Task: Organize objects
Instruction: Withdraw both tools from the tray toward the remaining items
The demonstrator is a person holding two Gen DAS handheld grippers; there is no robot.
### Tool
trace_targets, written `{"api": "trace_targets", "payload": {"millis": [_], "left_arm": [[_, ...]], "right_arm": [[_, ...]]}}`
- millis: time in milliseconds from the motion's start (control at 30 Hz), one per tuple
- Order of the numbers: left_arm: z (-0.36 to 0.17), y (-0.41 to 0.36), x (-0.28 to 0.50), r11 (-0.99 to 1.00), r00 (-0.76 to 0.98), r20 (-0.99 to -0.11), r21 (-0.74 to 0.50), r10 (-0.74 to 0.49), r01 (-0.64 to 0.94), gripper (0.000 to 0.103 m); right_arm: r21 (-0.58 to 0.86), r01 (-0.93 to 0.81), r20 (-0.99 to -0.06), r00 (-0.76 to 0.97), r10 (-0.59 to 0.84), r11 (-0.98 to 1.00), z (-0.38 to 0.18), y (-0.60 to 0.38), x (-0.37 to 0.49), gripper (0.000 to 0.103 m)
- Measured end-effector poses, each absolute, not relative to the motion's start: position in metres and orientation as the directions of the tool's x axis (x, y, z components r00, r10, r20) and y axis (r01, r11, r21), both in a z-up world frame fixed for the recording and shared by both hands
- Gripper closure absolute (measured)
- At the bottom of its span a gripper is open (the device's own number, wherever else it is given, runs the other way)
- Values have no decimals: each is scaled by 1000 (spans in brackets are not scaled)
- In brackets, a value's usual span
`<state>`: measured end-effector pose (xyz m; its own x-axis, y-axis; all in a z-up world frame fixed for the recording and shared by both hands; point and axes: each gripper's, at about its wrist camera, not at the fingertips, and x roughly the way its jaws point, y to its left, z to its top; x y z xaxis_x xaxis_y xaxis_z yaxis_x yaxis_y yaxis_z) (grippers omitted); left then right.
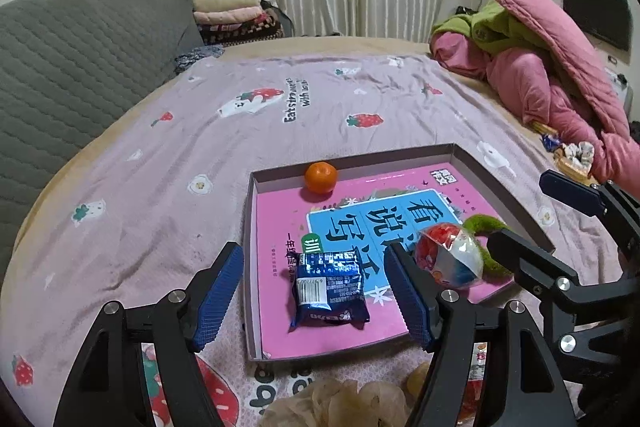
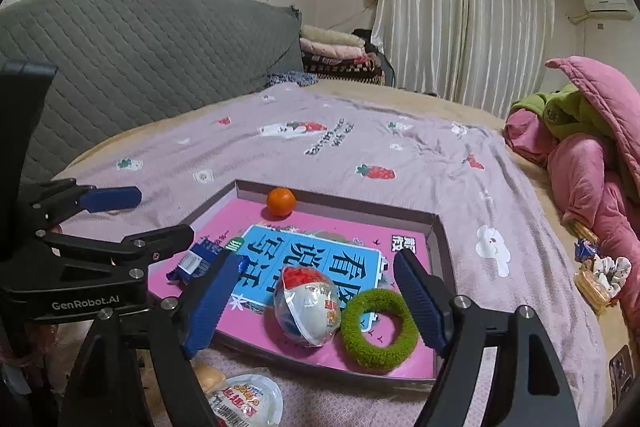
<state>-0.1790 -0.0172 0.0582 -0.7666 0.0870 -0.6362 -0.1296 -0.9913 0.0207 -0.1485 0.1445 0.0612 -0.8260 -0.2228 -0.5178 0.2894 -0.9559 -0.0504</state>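
Note:
A shallow cardboard tray (image 1: 250,227) (image 2: 438,239) lies on the bed with a pink book (image 1: 280,223) (image 2: 248,215) in it. On the book lie an orange (image 1: 320,177) (image 2: 281,202), a blue snack packet (image 1: 328,287) (image 2: 196,263), a wrapped toy egg (image 1: 448,259) (image 2: 308,307) and a green hair ring (image 1: 490,227) (image 2: 378,327). My left gripper (image 1: 316,291) (image 2: 152,219) is open, its jaws either side of the blue packet. My right gripper (image 2: 320,307) (image 1: 556,219) is open, its jaws either side of the egg and ring.
A jelly cup (image 2: 246,403) and crumpled tan wrapping (image 1: 340,403) lie on the strawberry-print sheet (image 1: 160,187) in front of the tray. A pink quilt pile (image 1: 560,75) and small snacks (image 2: 596,275) sit at the right. A grey headboard (image 1: 80,67) is at the left.

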Motion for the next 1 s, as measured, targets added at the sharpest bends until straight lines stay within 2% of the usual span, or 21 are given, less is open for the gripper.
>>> {"api": "trace_targets", "payload": {"millis": [500, 1000], "left_arm": [[63, -23, -155, -997, -802, -593, -23, 74, -75, 29], [54, -25, -123, -996, -803, -591, -24, 80, -82, 29]], "right_arm": [[23, 277, -438, -861, -259, -961, 76, 159, -119, 20], [3, 285, -443, -859, -257, -958, 70, 157, -96, 20]]}}
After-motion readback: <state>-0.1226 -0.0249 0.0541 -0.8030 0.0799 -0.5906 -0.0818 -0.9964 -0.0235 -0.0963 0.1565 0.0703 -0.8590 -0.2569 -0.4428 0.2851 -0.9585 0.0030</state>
